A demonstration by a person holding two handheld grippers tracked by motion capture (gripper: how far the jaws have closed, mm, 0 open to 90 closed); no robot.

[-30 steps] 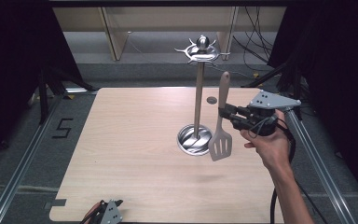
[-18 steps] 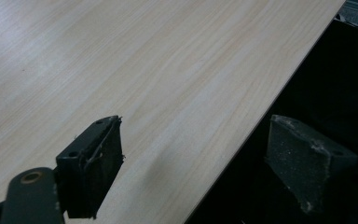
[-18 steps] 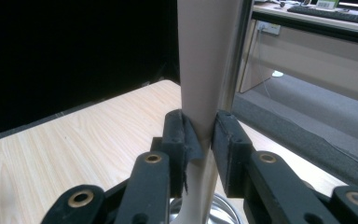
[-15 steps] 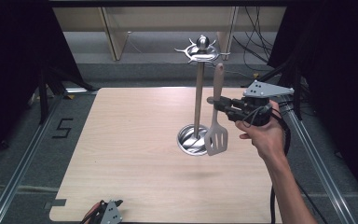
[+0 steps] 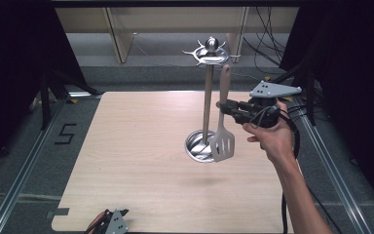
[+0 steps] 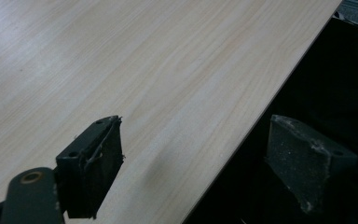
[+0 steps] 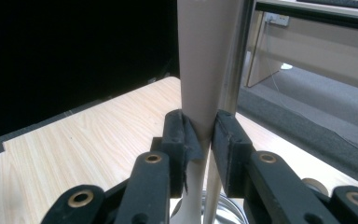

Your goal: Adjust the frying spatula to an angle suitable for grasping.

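Observation:
A beige slotted spatula [image 5: 222, 141] hangs upright in the air, its handle [image 7: 204, 70] pinched between the jaws of my right gripper [image 5: 223, 106], which is shut on it. The spatula's blade is level with the round base [image 5: 197, 146] of a steel utensil stand, whose pole [image 5: 207, 102] rises just left of the handle to a hooked crown [image 5: 210, 52]. The handle's top end reaches almost to that crown. My left gripper [image 5: 111, 222] rests at the table's near edge, jaws open and nothing between its pads [image 6: 98, 154].
The light wooden table [image 5: 141, 146] carries the stand near its centre. The person's right forearm [image 5: 297, 195] crosses the table's right side. Metal rails [image 5: 24, 170] run along both sides, and cables [image 5: 272, 39] lie on the floor behind.
My right gripper has carried the spatula up and leftward, closer to the stand's pole, so the handle's tip now nears the crown. The left gripper has stayed put.

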